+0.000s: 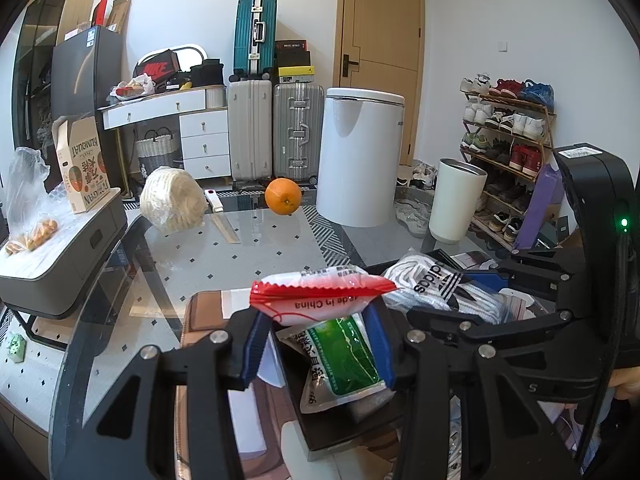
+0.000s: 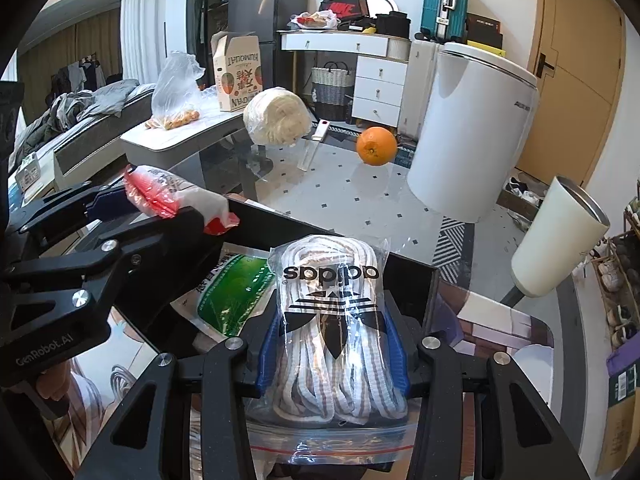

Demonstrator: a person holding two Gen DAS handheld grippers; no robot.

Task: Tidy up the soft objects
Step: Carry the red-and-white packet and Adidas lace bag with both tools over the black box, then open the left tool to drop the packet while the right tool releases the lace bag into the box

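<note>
My left gripper (image 1: 316,334) is shut on a red and white snack packet (image 1: 320,294) and holds it above a black box (image 1: 340,432). The packet also shows in the right wrist view (image 2: 172,196), held in the left gripper (image 2: 160,216). A green and white pouch (image 1: 344,360) lies inside the box, also visible in the right wrist view (image 2: 232,292). My right gripper (image 2: 332,348) is shut on a clear Adidas bag of white laces (image 2: 332,312), over the box's right part (image 2: 412,280). The bag shows beside my left gripper (image 1: 444,288).
On the glass table (image 1: 248,256) stand an orange (image 1: 283,196), a bagged white bundle (image 1: 172,200) and a white tumbler (image 1: 456,200). A white bin (image 1: 360,156) stands behind. A side cabinet (image 1: 60,264) at left holds a bag of small fruit and a carton.
</note>
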